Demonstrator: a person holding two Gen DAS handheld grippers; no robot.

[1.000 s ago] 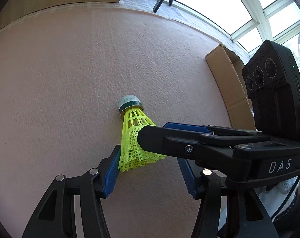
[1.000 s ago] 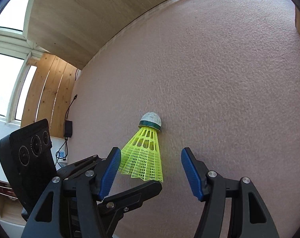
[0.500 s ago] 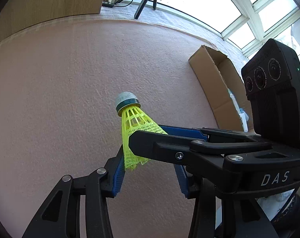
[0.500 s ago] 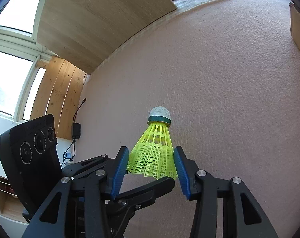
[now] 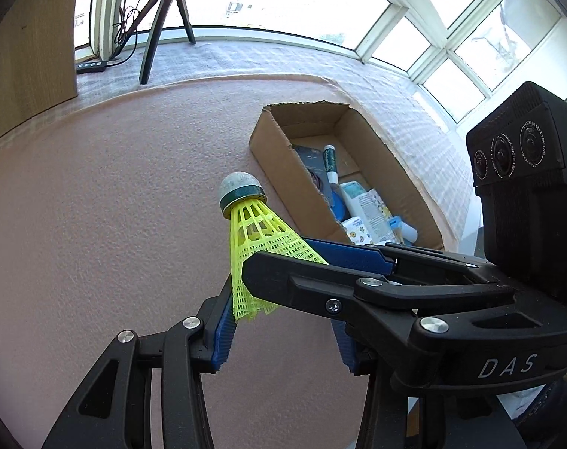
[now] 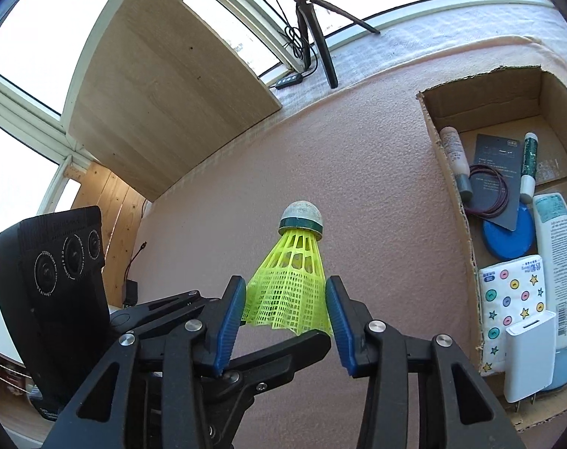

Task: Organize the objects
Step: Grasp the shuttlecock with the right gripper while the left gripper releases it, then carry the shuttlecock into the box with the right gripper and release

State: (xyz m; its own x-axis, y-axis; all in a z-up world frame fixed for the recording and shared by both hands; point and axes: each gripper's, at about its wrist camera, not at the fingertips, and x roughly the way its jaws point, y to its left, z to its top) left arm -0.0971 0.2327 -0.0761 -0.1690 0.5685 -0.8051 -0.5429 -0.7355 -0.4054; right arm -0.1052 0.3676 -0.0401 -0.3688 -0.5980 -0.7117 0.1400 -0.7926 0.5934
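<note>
A yellow plastic shuttlecock [image 6: 291, 277] with a white and green cork head sits between the blue pads of my right gripper [image 6: 285, 305], which is shut on its skirt and holds it above the pink table [image 6: 377, 172], head forward. In the left wrist view the same shuttlecock [image 5: 254, 235] shows with the right gripper's finger [image 5: 343, 288] lying across my left gripper [image 5: 283, 333]. The left gripper's jaws stand apart; its left pad [image 5: 223, 333] is beside the skirt's edge.
An open cardboard box [image 6: 448, 179] stands to the right, also in the left wrist view [image 5: 283, 157]. It holds tubes, a dark card, a blue lid, a tissue pack, a white charger and a bottle. A tripod [image 6: 313, 26] and a wooden board [image 6: 163, 86] stand at the table's far edge.
My right gripper closed on the shuttlecock's skirt and lifted it off the table. Both views have tilted up and toward the cardboard box, which has come into view.
</note>
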